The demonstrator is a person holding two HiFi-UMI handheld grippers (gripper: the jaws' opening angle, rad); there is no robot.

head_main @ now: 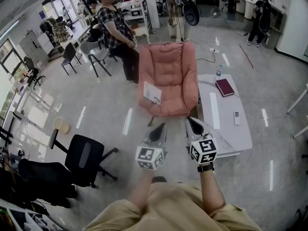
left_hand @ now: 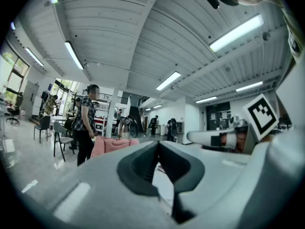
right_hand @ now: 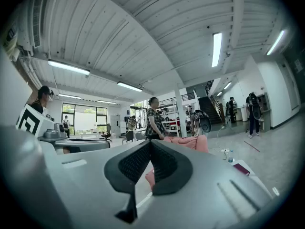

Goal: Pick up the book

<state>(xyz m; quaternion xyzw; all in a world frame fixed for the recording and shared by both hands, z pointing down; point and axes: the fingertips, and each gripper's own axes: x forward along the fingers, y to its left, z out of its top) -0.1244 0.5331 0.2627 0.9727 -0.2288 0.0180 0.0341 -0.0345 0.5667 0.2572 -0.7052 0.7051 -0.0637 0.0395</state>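
Holding the left gripper (head_main: pixel 161 128) and right gripper (head_main: pixel 191 122) level, jaws closed on nothing, probably just readying an approach. Facing the red book (head_main: pixel 224 87) lying flat on the white table (head_main: pixel 226 129), beside the armchair (head_main: pixel 168 71), well apart.

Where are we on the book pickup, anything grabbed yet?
Done: nothing yet. The dark red book lies flat on the white table, with no gripper on it. In hand: nothing. The left gripper and the right gripper are both shut and empty, held level, well short of the book. Left: reach the book, open, grip it and lift.
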